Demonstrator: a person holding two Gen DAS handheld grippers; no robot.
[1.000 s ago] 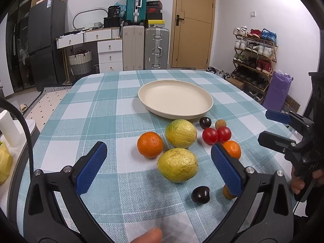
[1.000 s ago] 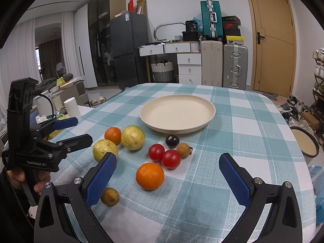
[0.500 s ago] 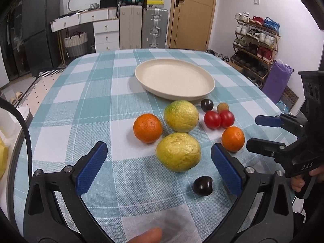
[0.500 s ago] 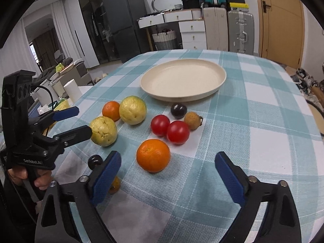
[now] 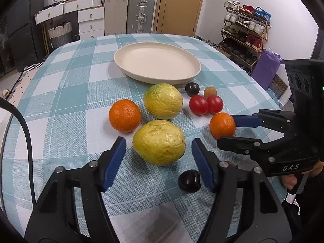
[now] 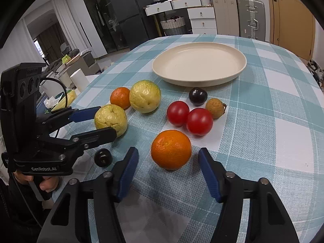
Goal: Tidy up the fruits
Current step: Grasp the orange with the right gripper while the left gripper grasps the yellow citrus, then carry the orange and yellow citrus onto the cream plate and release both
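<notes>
- A table under a teal-and-white checked cloth (image 5: 66, 93).
- A wooden door (image 5: 178, 6) in the far wall.
- Two hard suitcases, one beige (image 5: 115, 14) and one silver (image 5: 140, 14), upright side by side left of the door.
- White drawers (image 5: 91, 22), a woven basket (image 5: 59, 31) on the floor beside them.
- A shoe rack (image 5: 245, 32) full of shoes by the right wall, and a purple bag (image 5: 265, 70), perhaps fabric, near it.
- A dark fridge (image 6: 123, 18).

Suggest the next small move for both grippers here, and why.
Probably close a little further. The left gripper brackets the near yellow fruit, the right gripper the near orange; both jaws have just been closing, yet gaps remain and the plate holds nothing.
</notes>
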